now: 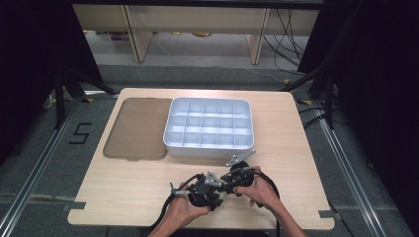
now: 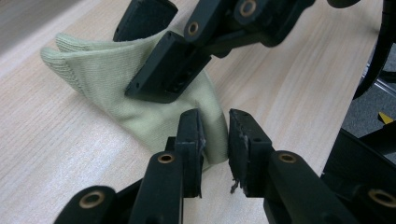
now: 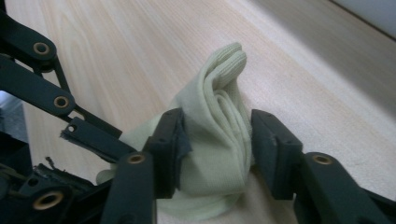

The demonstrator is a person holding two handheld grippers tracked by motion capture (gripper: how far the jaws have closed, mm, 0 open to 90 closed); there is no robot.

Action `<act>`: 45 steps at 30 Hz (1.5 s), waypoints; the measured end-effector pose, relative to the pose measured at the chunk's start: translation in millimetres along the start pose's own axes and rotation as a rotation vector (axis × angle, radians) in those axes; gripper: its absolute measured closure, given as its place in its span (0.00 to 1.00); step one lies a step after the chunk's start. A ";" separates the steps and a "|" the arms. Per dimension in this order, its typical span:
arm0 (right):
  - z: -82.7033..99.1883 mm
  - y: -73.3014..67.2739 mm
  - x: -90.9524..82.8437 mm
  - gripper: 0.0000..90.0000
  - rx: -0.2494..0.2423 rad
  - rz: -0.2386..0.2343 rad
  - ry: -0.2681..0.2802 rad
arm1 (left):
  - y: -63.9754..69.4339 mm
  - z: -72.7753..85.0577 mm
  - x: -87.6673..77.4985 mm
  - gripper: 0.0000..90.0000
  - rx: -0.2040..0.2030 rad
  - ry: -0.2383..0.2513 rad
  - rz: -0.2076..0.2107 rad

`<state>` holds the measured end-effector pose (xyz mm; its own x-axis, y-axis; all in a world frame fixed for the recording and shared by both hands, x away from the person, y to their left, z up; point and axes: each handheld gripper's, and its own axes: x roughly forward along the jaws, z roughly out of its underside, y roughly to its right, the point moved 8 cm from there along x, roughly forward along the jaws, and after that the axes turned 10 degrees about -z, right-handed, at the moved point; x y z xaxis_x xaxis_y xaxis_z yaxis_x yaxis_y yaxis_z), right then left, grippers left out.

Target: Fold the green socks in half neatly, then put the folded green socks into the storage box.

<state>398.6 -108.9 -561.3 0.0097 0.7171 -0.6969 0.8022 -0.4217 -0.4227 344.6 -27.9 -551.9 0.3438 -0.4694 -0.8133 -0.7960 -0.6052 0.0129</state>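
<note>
Both claws, left (image 2: 215,135) and right (image 3: 215,140), clamp a soft ribbed pale-green sock (image 3: 219,140) (folded thick).

Light wood-grain table (image 1: 296,148) with rounded corners on grey carpet floor (image 1: 44,163). Black "5" (image 1: 80,133) marked on the floor at left, beside metal floor rails (image 1: 37,170) — another rail on the right. Black tripod legs (image 1: 69,84) at both sides, dark curtains behind them. Far back: pale wooden desk panels (image 1: 138,34) (legs visible), loose black cables (image 1: 289,39) trailing over the floor. Lighting even, dim at the edges.
</note>
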 end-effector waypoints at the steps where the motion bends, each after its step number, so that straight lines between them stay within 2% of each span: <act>1: 0.1 0.2 0.0 0.69 0.002 -0.009 0.005 | 0.1 0.2 -0.3 0.80 0.004 0.001 0.002; 3: 0.6 -0.4 -0.1 0.73 0.013 -0.027 0.016 | 0.4 0.3 -1.0 0.78 0.004 0.006 0.007; 4: 1.3 0.0 -0.3 0.74 0.025 -0.033 0.028 | 1.3 -0.2 -1.6 0.73 -0.010 0.014 0.014; 5: 1.3 0.0 -0.3 0.74 0.025 -0.033 0.028 | 2.2 -1.0 -2.0 0.73 -0.029 0.027 0.018; 6: 1.3 0.6 -0.1 0.75 0.021 -0.035 0.035 | 2.2 -1.3 -2.6 0.72 -0.032 0.033 0.020; 7: 1.5 0.5 -0.2 0.75 0.026 -0.038 0.036 | -0.3 0.1 -5.0 0.70 -0.013 0.025 0.019; 8: 1.5 0.8 -0.3 0.76 0.029 -0.037 0.041 | -1.0 -0.2 -6.0 0.68 -0.024 0.035 0.026; 9: 1.7 0.4 -0.5 0.76 0.034 -0.038 0.040 | -1.0 -0.1 -7.5 0.65 -0.046 0.041 0.035; 10: 1.7 0.1 -0.6 0.76 0.033 -0.038 0.040 | 0.9 -2.5 -7.9 0.64 -0.100 0.073 0.041; 12: 1.9 -0.3 -0.7 0.77 0.027 -0.040 0.037 | -2.2 -0.6 -13.7 0.60 -0.108 0.083 0.043; 13: 1.9 -0.4 -0.8 0.77 0.027 -0.041 0.040 | -4.7 1.8 -16.4 0.58 -0.086 0.074 0.043; 14: 2.4 -3.1 -0.1 0.77 0.045 -0.064 0.042 | -5.7 3.3 -19.6 0.56 -0.096 0.079 0.044; 15: 2.4 -3.1 -0.1 0.77 0.045 -0.064 0.042 | -5.3 3.2 -22.1 0.56 -0.138 0.104 0.042; 18: 2.8 -3.9 -0.2 0.77 0.050 -0.071 0.044 | -12.2 12.5 -33.0 0.51 -0.133 0.109 0.035; 19: 2.1 -0.6 -0.7 0.77 0.022 -0.046 0.049 | -17.1 18.2 -37.4 0.50 -0.127 0.110 0.019; 20: 2.5 -1.2 -1.1 0.77 0.025 -0.047 0.049 | -24.8 28.0 -44.8 0.48 -0.129 0.114 0.013; 21: 2.5 -1.2 -1.1 0.77 0.025 -0.047 0.049 | -24.8 28.0 -44.8 0.47 -0.129 0.114 0.013; 24: 2.2 -1.2 -1.1 0.77 0.014 -0.041 0.052 | -37.3 41.5 -52.6 0.45 -0.188 0.137 -0.018; 27: 2.5 -1.0 -1.8 0.77 0.012 -0.035 0.054 | -50.3 54.4 -58.8 0.43 -0.220 0.145 -0.048; 28: 2.4 -1.0 -1.8 0.77 0.008 -0.034 0.056 | -54.2 59.0 -60.4 0.42 -0.220 0.140 -0.058; 31: 3.0 -1.9 -2.5 0.77 0.009 -0.033 0.058 | -61.2 69.6 -61.5 0.40 -0.249 0.135 -0.076; 33: 3.3 -3.4 -2.4 0.77 0.015 -0.033 0.058 | -66.4 76.4 -60.6 0.38 -0.243 0.121 -0.103; 35: 3.0 -2.4 -2.7 0.77 -0.001 -0.025 0.057 | -69.4 81.1 -59.9 0.37 -0.258 0.118 -0.123; 36: 2.9 -2.7 -2.7 0.77 -0.003 -0.023 0.056 | -71.5 84.0 -60.5 0.37 -0.246 0.113 -0.133; 39: 2.6 -5.2 -3.3 0.77 -0.006 -0.021 0.056 | -73.5 88.1 -62.2 0.34 -0.269 0.117 -0.146; 40: 2.3 -5.2 -4.4 0.77 -0.014 -0.012 0.057 | -75.2 89.8 -64.0 0.34 -0.252 0.115 -0.150; 43: 0.9 -7.8 -8.6 0.77 -0.041 -0.003 0.067 | -79.3 95.2 -64.4 0.28 -0.273 0.108 -0.187; 45: -0.7 -8.7 -12.1 0.77 -0.081 0.003 0.076 | -80.0 98.2 -64.3 0.28 -0.263 0.099 -0.187</act>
<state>391.9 -113.5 -548.8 0.0545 0.7571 -0.6510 0.8477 -0.3796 -0.3706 337.2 113.8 -557.7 0.5287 -0.3871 -0.7554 -0.5635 -0.8256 0.0287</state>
